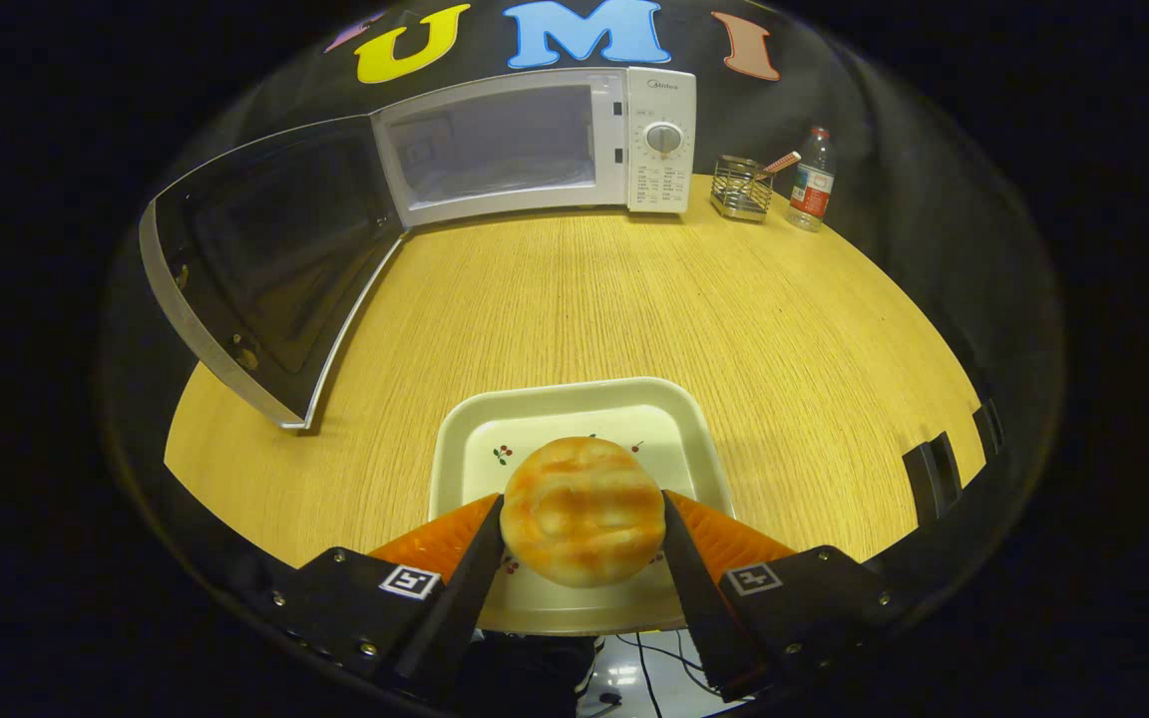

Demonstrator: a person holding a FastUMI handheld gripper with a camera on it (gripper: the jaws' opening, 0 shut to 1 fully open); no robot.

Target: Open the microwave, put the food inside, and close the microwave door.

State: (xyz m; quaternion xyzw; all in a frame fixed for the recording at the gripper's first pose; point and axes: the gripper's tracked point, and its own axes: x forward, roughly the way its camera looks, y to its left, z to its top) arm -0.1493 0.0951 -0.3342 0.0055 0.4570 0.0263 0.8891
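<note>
Both fingers (pixel 483 543) of the gripper (pixel 582 529) press on the sides of a round bun (pixel 582 524), clamped on it over a pale tray (pixel 574 409) at the near edge of the table (pixel 634 299). Beyond them, at the far side, the microwave (pixel 535 140) stands with its door (pixel 255 259) swung wide open. Beside it stand a wire holder (pixel 740 187) and a bottle (pixel 812 179)

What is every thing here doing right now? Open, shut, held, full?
White microwave: door swung wide open, cavity empty.
Round golden bun: gripped between both fingers, above the tray.
Cream square tray: on the wooden table.
Gripper: shut on the bun.
Clear plastic bottle: upright, capped.
Wire holder: upright, holding utensils.
</note>
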